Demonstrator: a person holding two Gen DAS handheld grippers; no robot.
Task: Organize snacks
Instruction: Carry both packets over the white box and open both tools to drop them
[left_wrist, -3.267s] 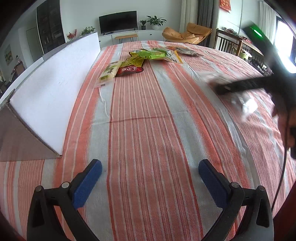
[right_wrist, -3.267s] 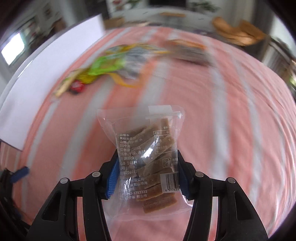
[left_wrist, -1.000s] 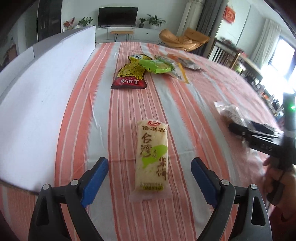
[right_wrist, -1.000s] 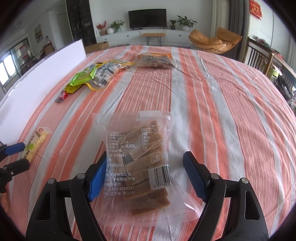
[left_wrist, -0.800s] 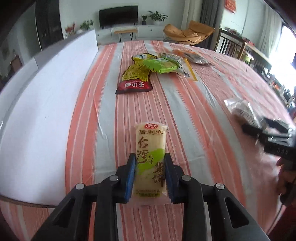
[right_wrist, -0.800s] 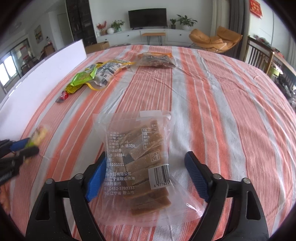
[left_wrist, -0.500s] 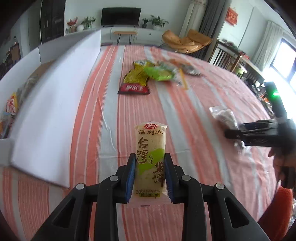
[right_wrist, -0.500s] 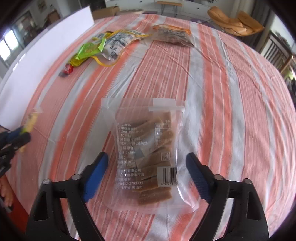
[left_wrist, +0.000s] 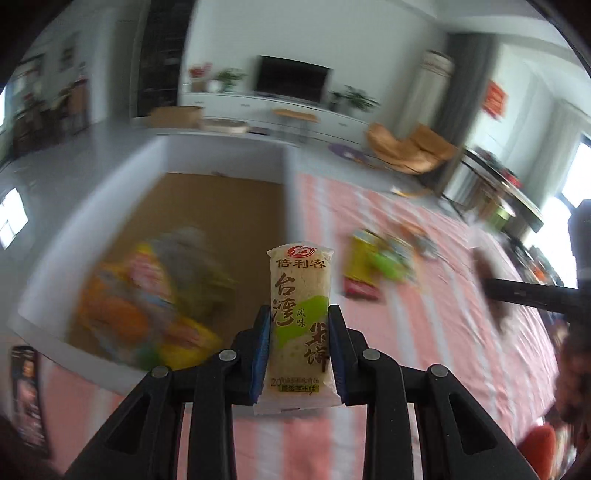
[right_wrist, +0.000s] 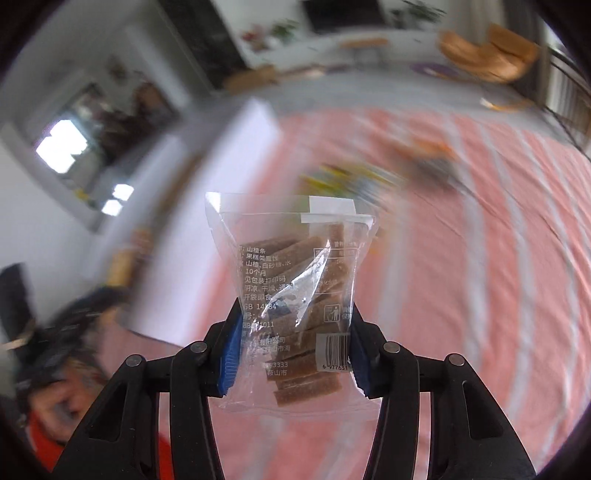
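The left gripper (left_wrist: 297, 350) pinches a cream-and-green rice-cracker packet (left_wrist: 299, 325) upright, near the white-walled cardboard box (left_wrist: 221, 206) at left where snacks collect. The right gripper (right_wrist: 291, 350) clamps a clear bag of brown fruit strips (right_wrist: 295, 295), probably box-bound too.

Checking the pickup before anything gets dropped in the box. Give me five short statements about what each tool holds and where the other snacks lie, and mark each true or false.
1. The left tool is shut on the cream and green rice cracker packet. True.
2. The right tool is empty. False: it grips the clear plastic bag of brown sticks.
3. The white-walled cardboard box already holds colourful snack packs. True.
4. The striped tablecloth is blue and green. False: it is orange and white.
5. No snacks lie on the cloth. False: the yellow, green and red packets lie there.
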